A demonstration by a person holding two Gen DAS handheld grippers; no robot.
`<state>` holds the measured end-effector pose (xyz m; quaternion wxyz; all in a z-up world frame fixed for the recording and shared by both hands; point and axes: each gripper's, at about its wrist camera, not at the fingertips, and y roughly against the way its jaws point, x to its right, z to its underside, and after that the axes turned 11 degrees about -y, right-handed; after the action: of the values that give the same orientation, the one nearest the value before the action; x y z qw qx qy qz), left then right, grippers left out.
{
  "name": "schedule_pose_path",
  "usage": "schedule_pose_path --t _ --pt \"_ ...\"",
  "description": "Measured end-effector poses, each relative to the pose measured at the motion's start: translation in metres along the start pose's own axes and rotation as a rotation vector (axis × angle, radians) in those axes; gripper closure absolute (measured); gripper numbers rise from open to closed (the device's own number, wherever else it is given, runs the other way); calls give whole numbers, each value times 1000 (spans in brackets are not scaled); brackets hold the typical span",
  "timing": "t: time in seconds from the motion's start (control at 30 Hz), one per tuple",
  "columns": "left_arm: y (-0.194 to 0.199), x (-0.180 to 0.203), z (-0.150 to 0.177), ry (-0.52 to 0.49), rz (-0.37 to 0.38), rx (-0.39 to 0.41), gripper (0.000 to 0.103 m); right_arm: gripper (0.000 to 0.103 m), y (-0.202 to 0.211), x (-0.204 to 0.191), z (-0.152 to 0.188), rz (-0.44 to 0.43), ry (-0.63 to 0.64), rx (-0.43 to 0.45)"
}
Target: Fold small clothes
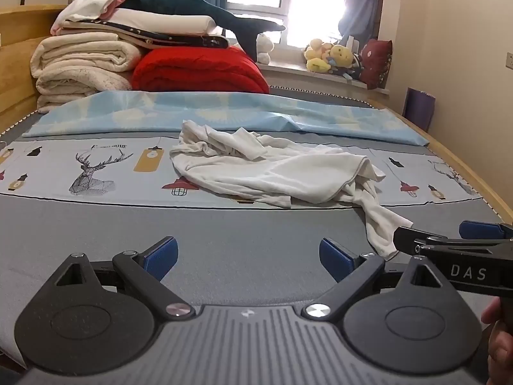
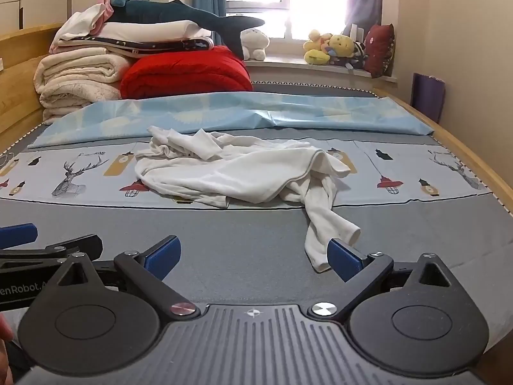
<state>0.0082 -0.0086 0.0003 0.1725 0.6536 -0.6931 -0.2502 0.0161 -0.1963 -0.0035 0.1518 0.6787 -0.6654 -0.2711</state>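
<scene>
The crumpled white cotton garment lay mid-bed, one sleeve trailing toward the near edge. Left gripper and right gripper waited there, jaws wide and empty, ready to grab it.

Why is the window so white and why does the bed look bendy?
Left wrist view: daylight blows out the window, so its panes go blank white and glare spills over the curtain. Right wrist view: the same glare; the fisheye lens curves the bed edges and darkens the picture's corners. The white shirt stays sharp in both.
</scene>
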Motion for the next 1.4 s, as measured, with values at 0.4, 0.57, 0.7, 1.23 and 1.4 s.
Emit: schedule_pose_path --t 0.4,0.57,0.7,1.23,1.4 --pt "-1 -1 3 3 2 -7 6 5 -2 0 1 1 1 2" --pt "-1 -1 3 4 2 -9 6 5 -3 0 1 1 1 1" --pt "-1 -1 3 4 2 -9 6 5 -4 0 1 1 1 -1" --pt "-1 -2 3 3 3 -9 6 5 -4 0 1 2 1 -2" --pt "-1 0 6 -11 0 0 6 7 -3 0 1 -3 -5 6"
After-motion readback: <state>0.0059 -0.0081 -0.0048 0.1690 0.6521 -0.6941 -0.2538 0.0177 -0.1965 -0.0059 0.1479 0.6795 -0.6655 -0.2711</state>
